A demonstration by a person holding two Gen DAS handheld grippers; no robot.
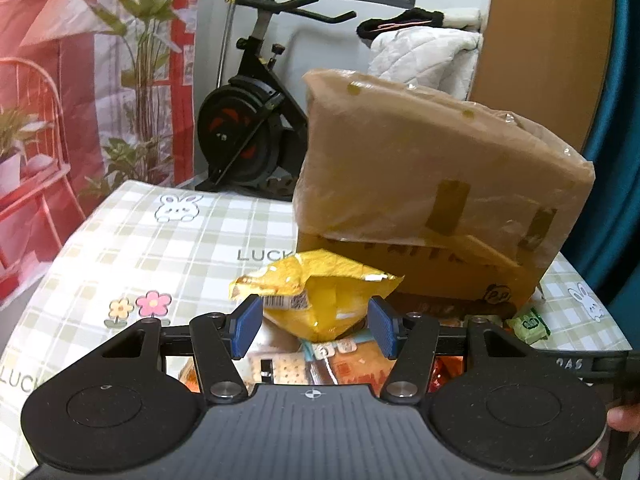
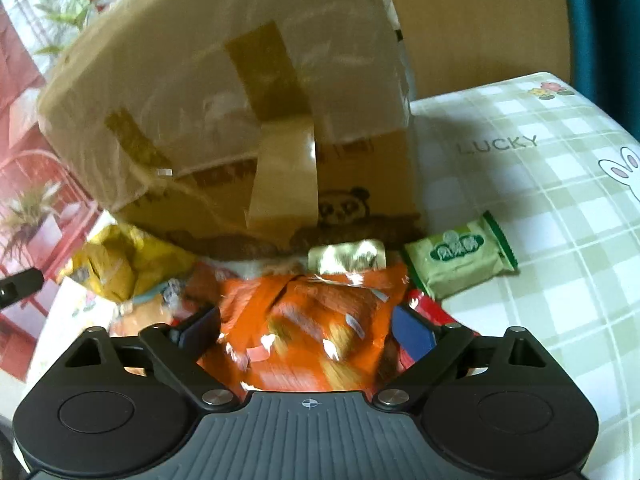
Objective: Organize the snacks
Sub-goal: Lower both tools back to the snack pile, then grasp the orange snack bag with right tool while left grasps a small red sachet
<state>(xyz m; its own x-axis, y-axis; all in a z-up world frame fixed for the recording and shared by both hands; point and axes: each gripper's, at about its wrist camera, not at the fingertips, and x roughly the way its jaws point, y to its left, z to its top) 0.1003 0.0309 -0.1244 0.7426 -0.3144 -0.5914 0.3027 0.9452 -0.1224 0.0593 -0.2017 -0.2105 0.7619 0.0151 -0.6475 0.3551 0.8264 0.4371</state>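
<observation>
- Before the taped brown cardboard box on the checked desk, a crinkled yellow snack bag sits gripped in the left gripper fingers.
- Right gripper fingers stand open around a shiny orange snack packet.
- Right of that packet, near the box, lies a pale green wrapped biscuit.

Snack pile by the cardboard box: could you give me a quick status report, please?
Left gripper shut on yellow packet. Right gripper open around orange packet, grip unclear. Cardboard box close behind the pile; green packet beside it.
</observation>
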